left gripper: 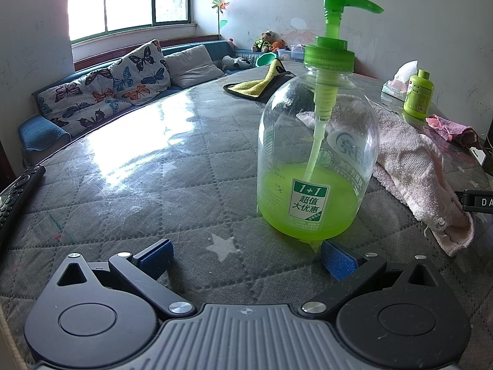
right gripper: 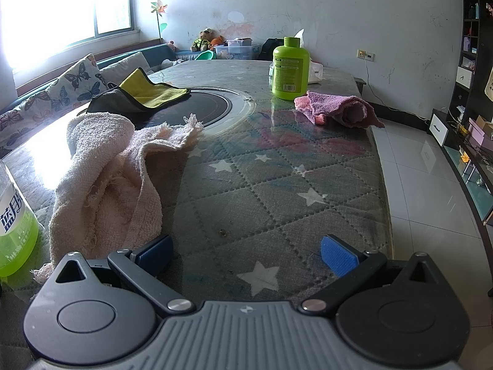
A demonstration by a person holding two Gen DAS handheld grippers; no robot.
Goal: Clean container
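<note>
Beside the half-cropped pump bottle, both tongs gape wide, empty.

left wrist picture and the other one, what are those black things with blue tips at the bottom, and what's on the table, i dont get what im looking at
Each picture comes from a camera on a hand-held gripper, looking forward along its two blue-padded fingers. The left gripper is open and faces a clear pump bottle partly filled with green liquid. The right gripper is open too, holding nothing. On the quilted table lie a pale pink towel, a darker pink cloth, a yellow and grey cloth and a small green bottle.
</note>
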